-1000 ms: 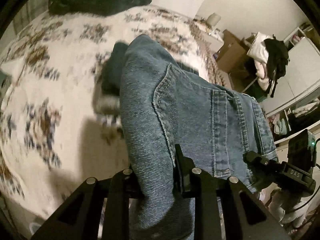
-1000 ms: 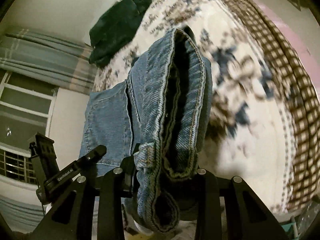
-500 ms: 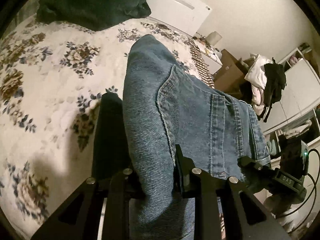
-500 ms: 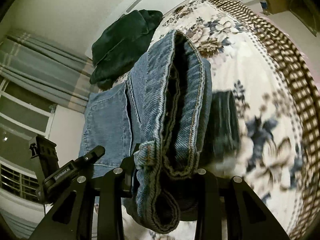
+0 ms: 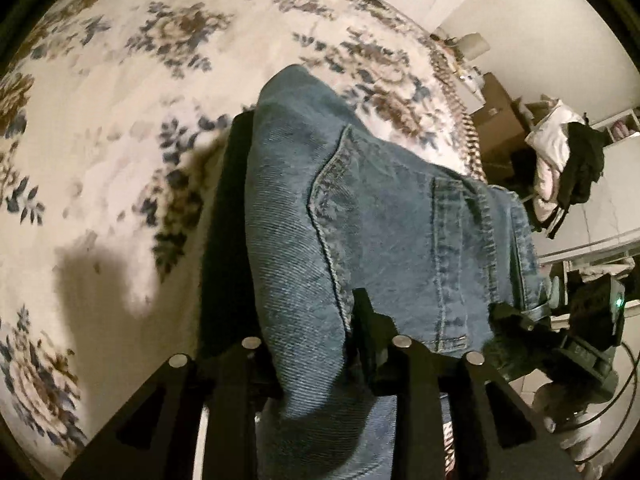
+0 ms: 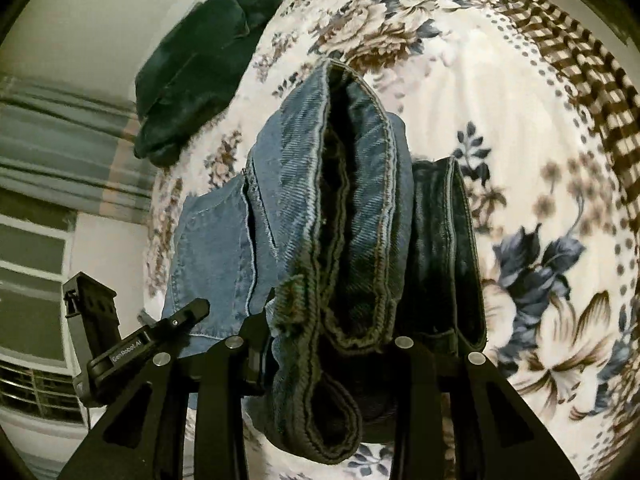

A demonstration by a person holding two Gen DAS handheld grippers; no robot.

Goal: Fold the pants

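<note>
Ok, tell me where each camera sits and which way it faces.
Left wrist: on the left gripper, looking down along it at the jeans over the floral bedspread; right gripper at the right edge.
Right wrist: on the right gripper, facing the jeans' hems; left gripper at the left edge.
Shared: jeans, bedspread, dark garment.

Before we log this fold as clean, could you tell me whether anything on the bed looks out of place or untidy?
Only one thing: a dark garment lies crumpled in a heap at the bed's far edge, not folded. The jeans hang between both grippers and look undamaged, and the floral cover shows no spill.
</note>
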